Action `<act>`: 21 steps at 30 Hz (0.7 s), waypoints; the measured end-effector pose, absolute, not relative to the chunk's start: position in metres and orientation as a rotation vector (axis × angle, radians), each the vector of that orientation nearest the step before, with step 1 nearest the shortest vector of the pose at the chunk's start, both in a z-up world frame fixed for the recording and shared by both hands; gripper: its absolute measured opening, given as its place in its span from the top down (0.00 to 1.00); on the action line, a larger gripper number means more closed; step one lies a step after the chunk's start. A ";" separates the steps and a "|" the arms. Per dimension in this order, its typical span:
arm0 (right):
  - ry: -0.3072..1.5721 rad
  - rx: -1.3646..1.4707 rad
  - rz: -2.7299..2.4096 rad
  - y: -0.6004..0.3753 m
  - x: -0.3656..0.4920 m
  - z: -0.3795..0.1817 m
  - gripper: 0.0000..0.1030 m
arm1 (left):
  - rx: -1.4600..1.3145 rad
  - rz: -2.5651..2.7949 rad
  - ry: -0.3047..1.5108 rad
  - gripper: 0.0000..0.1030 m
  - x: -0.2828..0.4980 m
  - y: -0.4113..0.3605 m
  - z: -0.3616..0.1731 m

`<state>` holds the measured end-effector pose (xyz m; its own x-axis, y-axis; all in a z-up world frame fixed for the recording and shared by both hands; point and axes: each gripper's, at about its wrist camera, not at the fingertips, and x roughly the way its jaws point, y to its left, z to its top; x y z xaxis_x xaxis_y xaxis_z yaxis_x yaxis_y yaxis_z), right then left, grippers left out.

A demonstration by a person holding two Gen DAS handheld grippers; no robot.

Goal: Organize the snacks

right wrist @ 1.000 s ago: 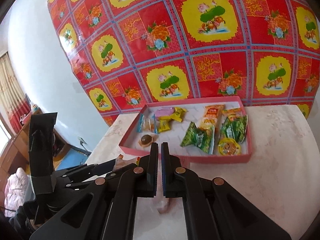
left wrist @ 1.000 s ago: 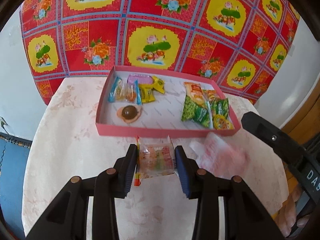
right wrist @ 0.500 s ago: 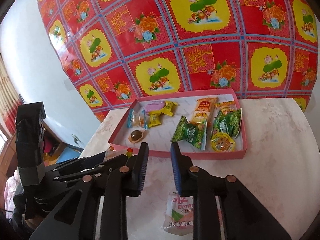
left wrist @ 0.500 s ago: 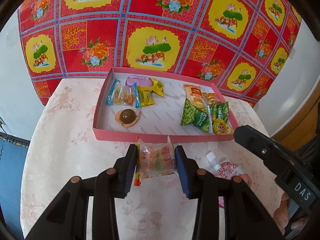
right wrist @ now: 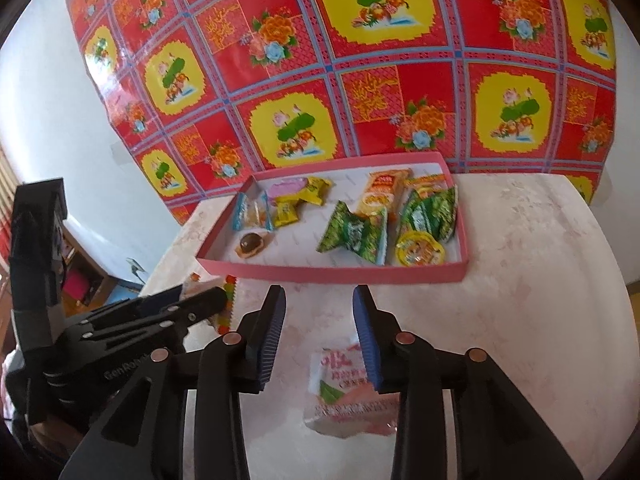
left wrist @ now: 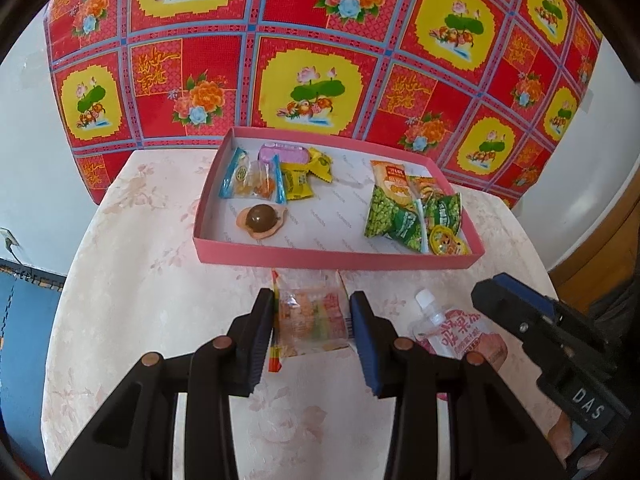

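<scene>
My left gripper (left wrist: 312, 302) is shut on a clear snack packet (left wrist: 310, 320) with orange and green contents, held just above the table in front of the pink tray (left wrist: 336, 257). My right gripper (right wrist: 319, 297) hovers over the table with its jaws opening. A pink jelly pouch (right wrist: 346, 394) lies flat on the table below and behind its fingertips, not pressed by the pads. In the left wrist view the pouch (left wrist: 460, 336) rests to the right of my left gripper, its white cap toward the tray.
The tray (right wrist: 320, 273) holds green packets (right wrist: 354, 236), yellow candies (right wrist: 286, 212), a brown ball sweet (left wrist: 260, 218) and a yellow jelly cup (right wrist: 418, 250). A red flowered cloth (left wrist: 304, 88) hangs behind. The pale round table (right wrist: 520, 280) drops off on both sides.
The right gripper's jaws went from shut to apart and it sank a little. The pink pouch left it and now lies on the table. The left gripper kept still.
</scene>
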<state>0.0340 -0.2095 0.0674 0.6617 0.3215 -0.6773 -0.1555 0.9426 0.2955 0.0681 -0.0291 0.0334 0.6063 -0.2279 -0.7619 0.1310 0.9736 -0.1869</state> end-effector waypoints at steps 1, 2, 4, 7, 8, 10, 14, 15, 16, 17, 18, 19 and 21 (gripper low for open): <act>0.810 0.221 0.269 -0.210 0.033 0.066 0.62 | -0.113 -0.207 0.896 0.61 0.067 -0.030 0.034; 0.814 0.220 0.266 -0.211 0.031 0.065 0.61 | -0.108 -0.206 0.894 0.61 0.066 -0.030 0.034; 0.819 0.219 0.259 -0.213 0.029 0.063 0.57 | -0.099 -0.202 0.891 0.61 0.064 -0.031 0.034; 0.828 0.225 0.249 -0.215 0.025 0.060 0.49 | -0.086 -0.193 0.888 0.61 0.061 -0.033 0.034; 0.833 0.225 0.245 -0.215 0.024 0.059 0.45 | -0.084 -0.192 0.889 0.61 0.060 -0.033 0.033; 0.837 0.220 0.241 -0.216 0.022 0.057 0.40 | -0.083 -0.192 0.893 0.61 0.059 -0.034 0.032; 0.844 0.195 0.237 -0.214 0.017 0.053 0.32 | -0.076 -0.189 0.898 0.61 0.056 -0.035 0.030; 0.846 0.188 0.237 -0.213 0.015 0.052 0.31 | -0.076 -0.189 0.900 0.61 0.055 -0.035 0.029; 0.846 0.181 0.238 -0.212 0.013 0.051 0.29 | -0.075 -0.189 0.900 0.61 0.054 -0.035 0.029; 0.846 0.177 0.239 -0.212 0.012 0.051 0.26 | -0.075 -0.188 0.900 0.61 0.054 -0.035 0.029; 0.845 0.171 0.238 -0.212 0.011 0.049 0.24 | -0.075 -0.187 0.902 0.61 0.053 -0.035 0.029; 0.843 0.166 0.237 -0.212 0.010 0.048 0.20 | -0.075 -0.187 0.903 0.61 0.052 -0.035 0.028; 0.846 0.151 0.225 -0.211 0.008 0.045 0.16 | -0.075 -0.187 0.905 0.61 0.052 -0.035 0.028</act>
<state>0.0079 -0.2107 0.0453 0.6417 0.2562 -0.7230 -0.1364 0.9657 0.2211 0.0517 -0.0350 0.0277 0.6027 -0.1926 -0.7743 0.1297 0.9812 -0.1431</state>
